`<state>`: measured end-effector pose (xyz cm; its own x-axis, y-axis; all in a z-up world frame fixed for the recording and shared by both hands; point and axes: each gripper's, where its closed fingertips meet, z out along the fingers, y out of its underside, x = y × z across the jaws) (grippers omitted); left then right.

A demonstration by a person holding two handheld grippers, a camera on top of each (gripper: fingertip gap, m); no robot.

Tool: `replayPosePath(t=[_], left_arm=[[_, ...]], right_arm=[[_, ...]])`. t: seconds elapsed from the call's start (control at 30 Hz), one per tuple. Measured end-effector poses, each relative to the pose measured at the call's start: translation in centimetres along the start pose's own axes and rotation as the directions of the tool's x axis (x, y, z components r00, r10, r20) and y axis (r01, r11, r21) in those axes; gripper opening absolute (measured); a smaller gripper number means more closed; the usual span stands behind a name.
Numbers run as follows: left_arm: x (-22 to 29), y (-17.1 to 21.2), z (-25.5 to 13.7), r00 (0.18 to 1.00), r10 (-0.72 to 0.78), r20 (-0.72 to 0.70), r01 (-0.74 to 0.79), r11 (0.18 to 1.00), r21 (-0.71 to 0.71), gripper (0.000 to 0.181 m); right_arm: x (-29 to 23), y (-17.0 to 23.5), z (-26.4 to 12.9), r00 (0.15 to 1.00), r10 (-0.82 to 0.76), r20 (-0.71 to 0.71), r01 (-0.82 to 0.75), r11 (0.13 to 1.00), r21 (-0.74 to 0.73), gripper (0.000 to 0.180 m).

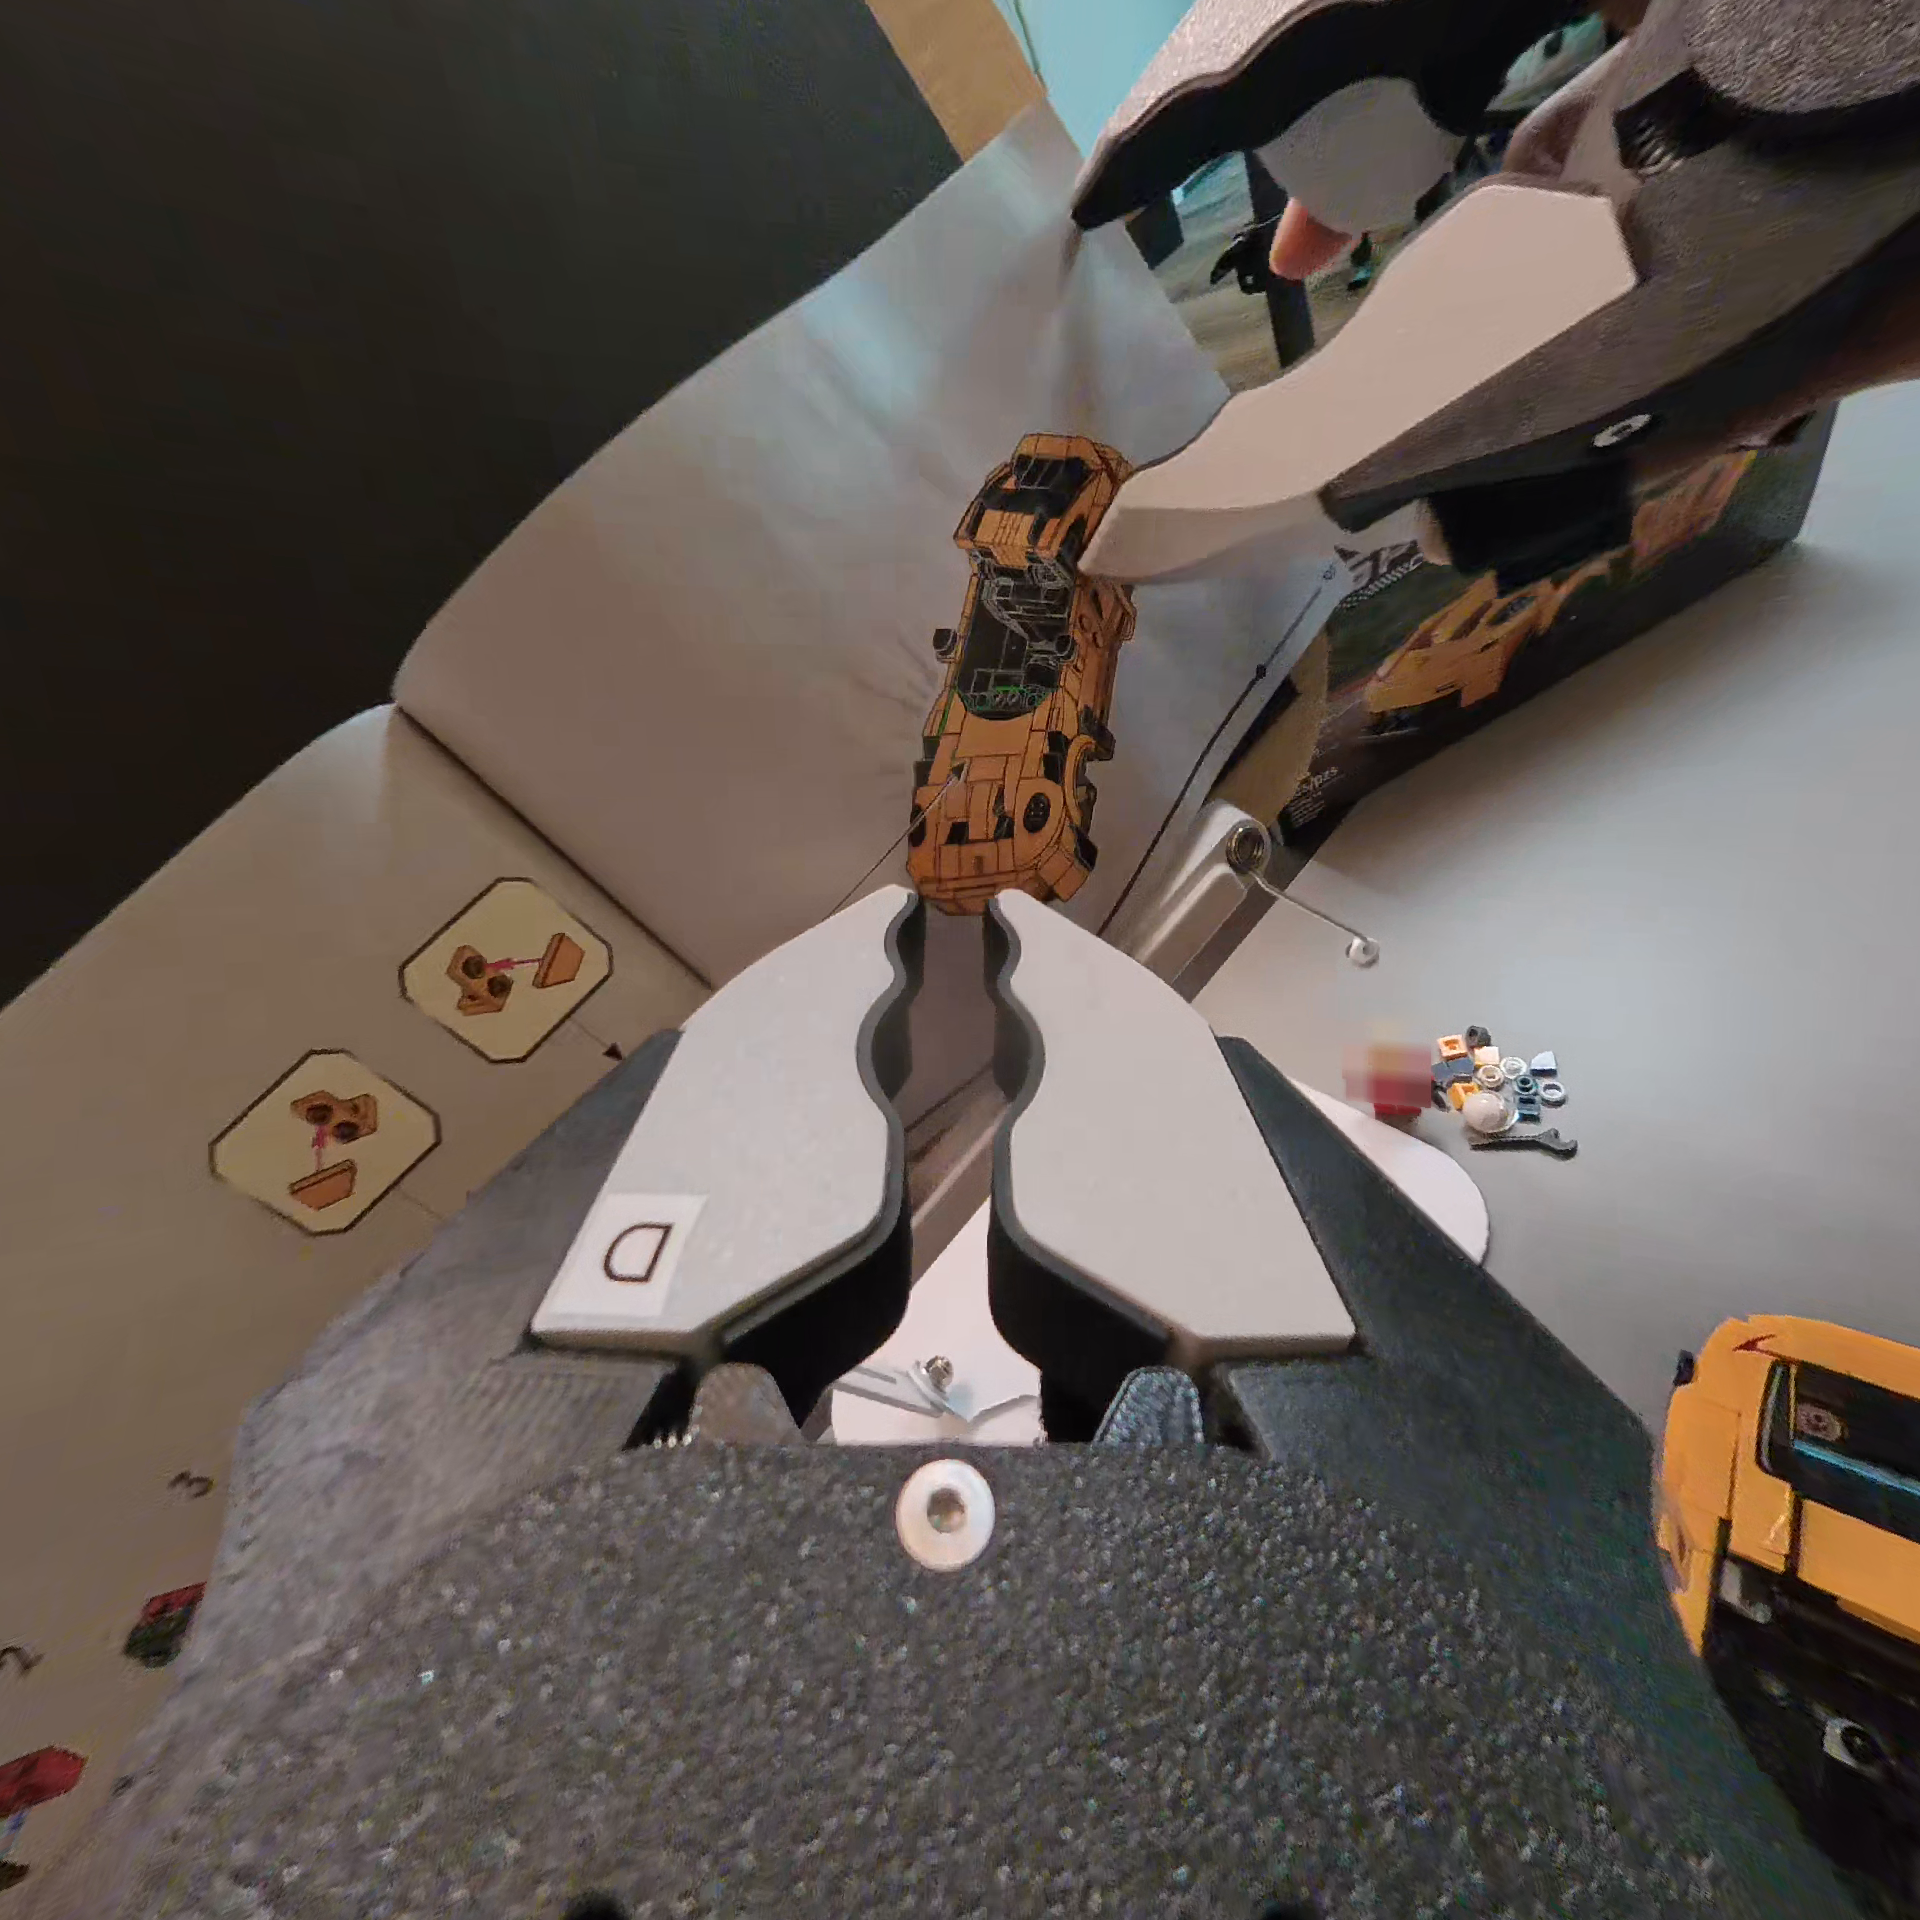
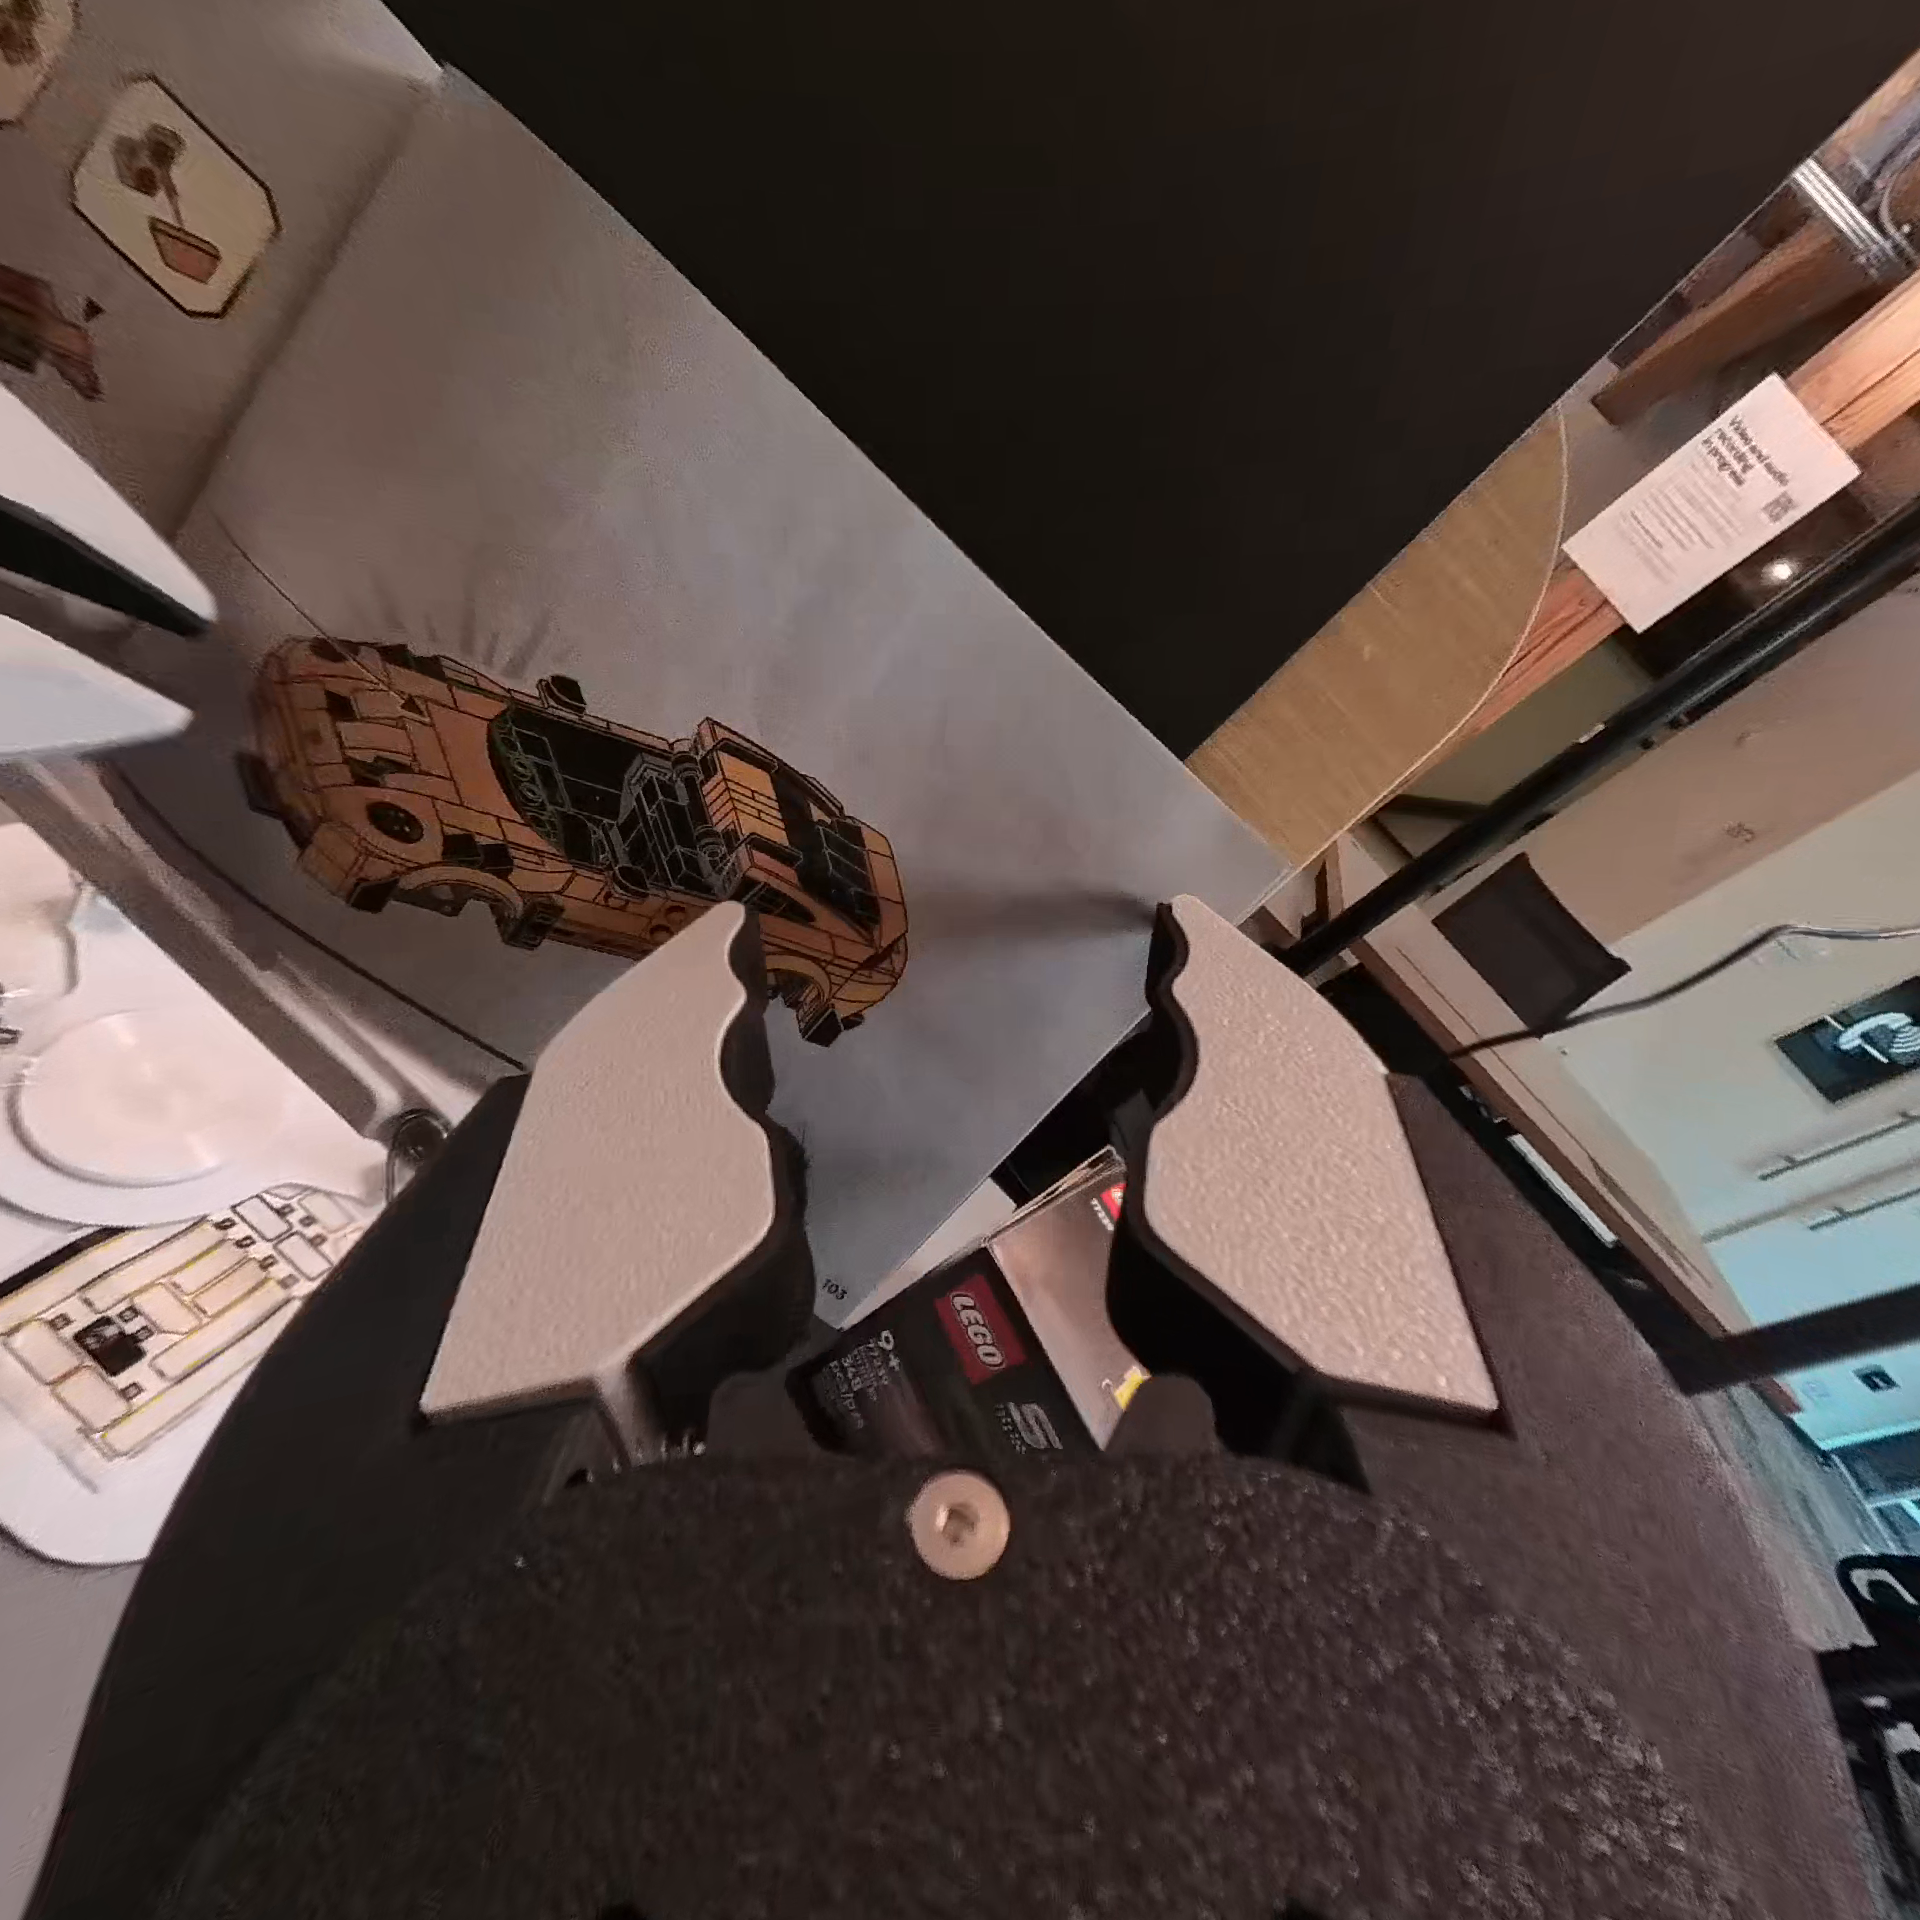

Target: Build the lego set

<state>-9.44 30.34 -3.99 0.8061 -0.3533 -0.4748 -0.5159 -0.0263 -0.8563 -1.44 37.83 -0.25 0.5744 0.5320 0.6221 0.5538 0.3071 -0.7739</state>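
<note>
Along the left of the table we find the open instruction booklet [image 1: 644, 582], its pages raised and curving, with two small boxed sub-step drawings at the near left and a large printed drawing of the car [image 1: 1023, 675] whose long axis runs straight away from the left tongs [image 1: 954, 909]. We note these tongs nearly clenched, with a narrow gap at the tips; we cannot tell whether they nip the page edge just below the drawing. Across the page, the right tongs [image 2: 951, 914] stand released and wide apart, one finger [image 1: 1226, 499] resting against the far end of the drawing, so we judge them the nearer to turn or flatten the page. Further right lies the set's box [image 1: 1538, 623], dark with a yellow car pictured and a red brand mark; we record writing there without repeating it. Beyond, a small heap of loose pieces [image 1: 1496, 1081] sits on the bare table [image 1: 1662, 935], well apart from both tongs. At far right the yellow model car [image 1: 1787, 1538] rests, largely assembled, nearest the left tongs.
</note>
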Motion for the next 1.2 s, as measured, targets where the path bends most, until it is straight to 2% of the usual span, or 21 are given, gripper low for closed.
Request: replayPosePath(t=[0.1,0.3,0.47,0.57,0.6,0.7,0.73,0.87,0.97,1.17,1.2], left_arm=[[-0.4,0.0,-0.6,1.000,-0.007,0.006,0.007,1.000,0.007,0.010],[-1.0,0.1,-1.4,1.000,-0.023,0.020,0.022,0.999,0.024,0.010],[-1.1,0.3,-1.5,0.999,-0.047,0.012,0.046,0.998,0.033,0.009],[-1.1,0.4,-1.5,0.998,-0.052,0.017,0.052,0.998,0.032,0.009],[-1.1,0.5,-1.5,0.998,-0.055,0.016,0.055,0.998,0.033,0.009],[-1.1,0.5,-1.5,0.998,-0.061,0.012,0.060,0.998,0.034,0.009],[-1.0,0.5,-1.5,0.998,-0.060,0.012,0.060,0.998,0.035,0.009],[-1.1,0.3,-1.8,0.999,-0.050,0.017,0.049,0.998,0.041,0.009],[-1.4,0.3,-2.0,0.998,-0.063,0.023,0.061,0.997,0.047,0.008],[-2.3,0.3,-2.6,0.994,-0.103,0.043,0.100,0.993,0.063,0.005],[-2.4,0.3,-2.7,0.993,-0.111,0.045,0.108,0.992,0.064,0.004]], right_arm=[[-0.1,0.2,0.3,0.999,-0.009,-0.031,0.009,1.000,0.000,0.066],[-1.1,0.6,0.6,0.998,0.006,-0.057,-0.003,0.999,0.038,0.041],[-1.3,1.0,0.5,0.998,0.005,-0.059,-0.003,0.999,0.043,0.000],[0.3,0.4,-0.2,0.988,-0.009,-0.152,0.019,0.998,0.063,0.000],[1.0,-0.1,-0.5,0.984,-0.003,-0.176,0.018,0.996,0.084,0.006],[2.0,-0.4,-0.2,0.989,0.035,-0.143,-0.026,0.997,0.066,0.054],[2.0,-0.2,0.1,0.993,0.036,-0.114,-0.030,0.998,0.047,0.060],[1.5,-0.1,0.7,0.998,-0.022,-0.067,0.026,0.999,0.048,0.055],[0.9,-0.1,0.8,0.998,-0.044,-0.052,0.046,0.998,0.050,0.041],[1.4,0.0,0.4,0.997,0.058,-0.050,-0.055,0.996,0.065,0.028],[1.9,-0.1,0.3,0.995,0.077,-0.068,-0.072,0.995,0.067,0.037]])
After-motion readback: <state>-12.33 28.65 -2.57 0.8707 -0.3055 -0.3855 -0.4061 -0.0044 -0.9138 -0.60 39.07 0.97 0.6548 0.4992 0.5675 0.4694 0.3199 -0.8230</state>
